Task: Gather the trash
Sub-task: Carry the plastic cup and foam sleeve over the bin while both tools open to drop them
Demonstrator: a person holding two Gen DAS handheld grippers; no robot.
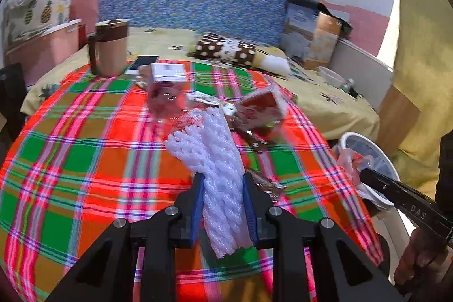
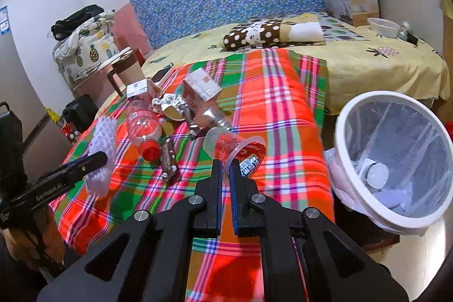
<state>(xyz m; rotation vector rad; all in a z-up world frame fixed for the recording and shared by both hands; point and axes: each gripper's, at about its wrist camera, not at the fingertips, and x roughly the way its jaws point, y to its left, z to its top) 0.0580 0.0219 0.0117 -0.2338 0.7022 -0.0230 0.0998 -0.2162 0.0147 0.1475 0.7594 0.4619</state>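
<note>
My left gripper (image 1: 223, 178) is shut on a white foam net sleeve (image 1: 215, 160), held above the plaid cloth (image 1: 85, 160); the sleeve also shows in the right wrist view (image 2: 103, 149). My right gripper (image 2: 225, 164) is shut on the rim of a clear plastic cup with a red label (image 2: 240, 152), over the cloth near the white bin (image 2: 390, 160). A clear bottle with a red cap (image 2: 143, 129), small cartons (image 2: 198, 89), foil (image 2: 167, 101) and brown wrappers (image 2: 169, 159) lie on the cloth.
The bin (image 1: 365, 152) stands right of the table, lined with a clear bag holding some trash. A brown mug (image 1: 110, 47) and a phone (image 1: 143, 62) sit at the far left of the table. A bed with a polka-dot pillow (image 2: 271, 33) lies behind.
</note>
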